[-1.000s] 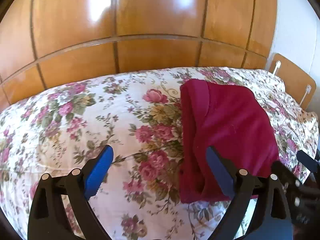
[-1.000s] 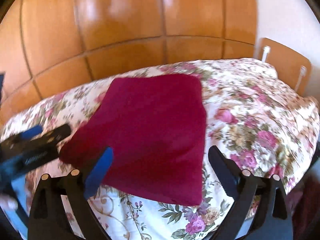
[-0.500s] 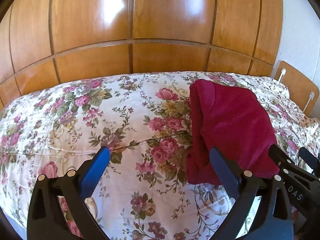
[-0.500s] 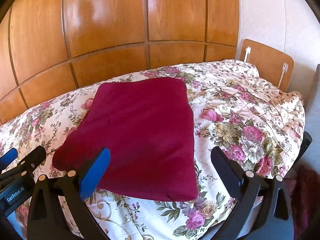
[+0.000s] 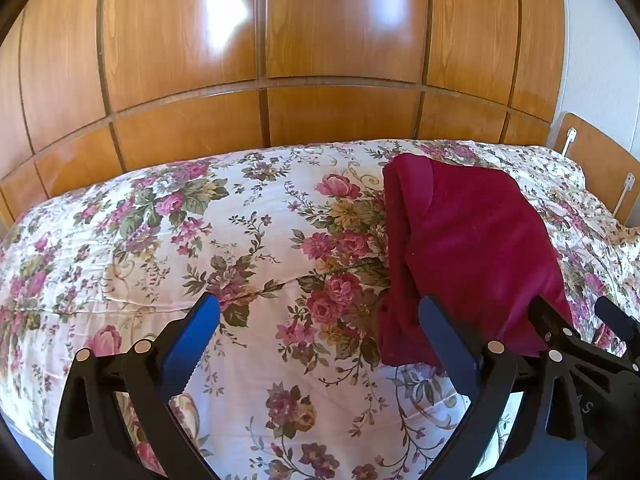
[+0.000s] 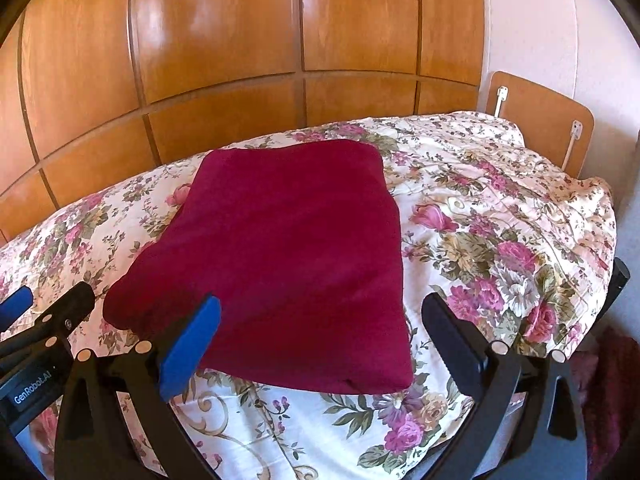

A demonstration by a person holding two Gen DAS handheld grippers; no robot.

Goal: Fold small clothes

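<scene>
A dark red garment (image 6: 288, 264) lies folded into a thick rectangle on the flowered bedspread (image 6: 500, 240). In the left wrist view the same red garment (image 5: 472, 248) sits to the right, its folded edges facing left. My left gripper (image 5: 318, 312) is open above the bare bedspread (image 5: 160, 248), left of the garment, with nothing between its fingers. My right gripper (image 6: 320, 314) is open too, hovering over the garment's near edge without touching it. Each gripper shows at the other view's lower side: the right gripper (image 5: 580, 328) and the left gripper (image 6: 44, 316).
Glossy wooden wardrobe panels (image 5: 320, 80) rise right behind the bed. A wooden headboard (image 6: 544, 124) with a white cord stands at the right end. The bed's near edge runs just under both grippers. Dark red fabric (image 6: 608, 392) lies low at the far right.
Both grippers have drawn back from the garment, so more of the bed and wardrobe shows. The left gripper's jaws have spread a little wider. The garment lies as it did.
</scene>
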